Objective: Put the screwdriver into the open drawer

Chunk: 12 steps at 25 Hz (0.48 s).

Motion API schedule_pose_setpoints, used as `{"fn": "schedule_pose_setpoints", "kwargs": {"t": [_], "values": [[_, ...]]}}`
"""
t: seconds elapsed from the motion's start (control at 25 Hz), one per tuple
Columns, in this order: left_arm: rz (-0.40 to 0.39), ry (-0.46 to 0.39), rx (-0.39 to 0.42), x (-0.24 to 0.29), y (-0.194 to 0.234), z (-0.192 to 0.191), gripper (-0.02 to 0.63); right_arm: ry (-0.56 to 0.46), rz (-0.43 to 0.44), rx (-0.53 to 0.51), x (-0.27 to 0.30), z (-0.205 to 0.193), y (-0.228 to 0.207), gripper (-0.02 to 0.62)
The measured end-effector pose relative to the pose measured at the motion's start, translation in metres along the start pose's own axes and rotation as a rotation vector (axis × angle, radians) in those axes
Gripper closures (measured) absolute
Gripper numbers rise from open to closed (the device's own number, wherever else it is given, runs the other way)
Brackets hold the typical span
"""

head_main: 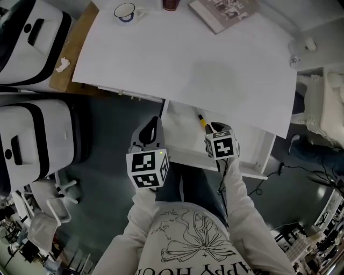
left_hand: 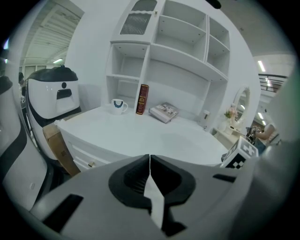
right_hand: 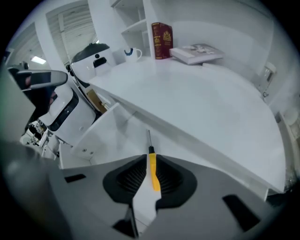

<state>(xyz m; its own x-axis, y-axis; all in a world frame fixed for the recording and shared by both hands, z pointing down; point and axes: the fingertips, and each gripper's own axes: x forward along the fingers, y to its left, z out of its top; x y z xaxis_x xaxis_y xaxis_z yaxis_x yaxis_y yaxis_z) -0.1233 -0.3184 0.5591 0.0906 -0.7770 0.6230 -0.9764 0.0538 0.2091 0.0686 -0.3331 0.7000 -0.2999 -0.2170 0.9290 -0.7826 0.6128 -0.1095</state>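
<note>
The yellow-handled screwdriver lies in the open white drawer under the white desk's front edge. My right gripper hangs just above the drawer, pointing steeply down. In the right gripper view the screwdriver shows through the gap between the jaws, with its thin shaft pointing away; the right gripper is open, its pads not pressing the handle. My left gripper hovers left of the drawer over the dark floor. The left gripper is shut, tips touching, with nothing in it.
On the desk's far side stand a mug, a flat book and an upright dark red book below white shelves. Two white machines and a cardboard box stand on the left. The person's legs are below the drawer.
</note>
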Motion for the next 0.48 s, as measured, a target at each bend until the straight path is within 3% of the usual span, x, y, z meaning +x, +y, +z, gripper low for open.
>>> {"fn": "schedule_pose_setpoints", "kwargs": {"t": [0.48], "values": [[-0.048,-0.166,0.057,-0.039,-0.037,0.08,0.598,-0.384,-0.112,0.139,-0.15,0.078,-0.014,0.575]]}}
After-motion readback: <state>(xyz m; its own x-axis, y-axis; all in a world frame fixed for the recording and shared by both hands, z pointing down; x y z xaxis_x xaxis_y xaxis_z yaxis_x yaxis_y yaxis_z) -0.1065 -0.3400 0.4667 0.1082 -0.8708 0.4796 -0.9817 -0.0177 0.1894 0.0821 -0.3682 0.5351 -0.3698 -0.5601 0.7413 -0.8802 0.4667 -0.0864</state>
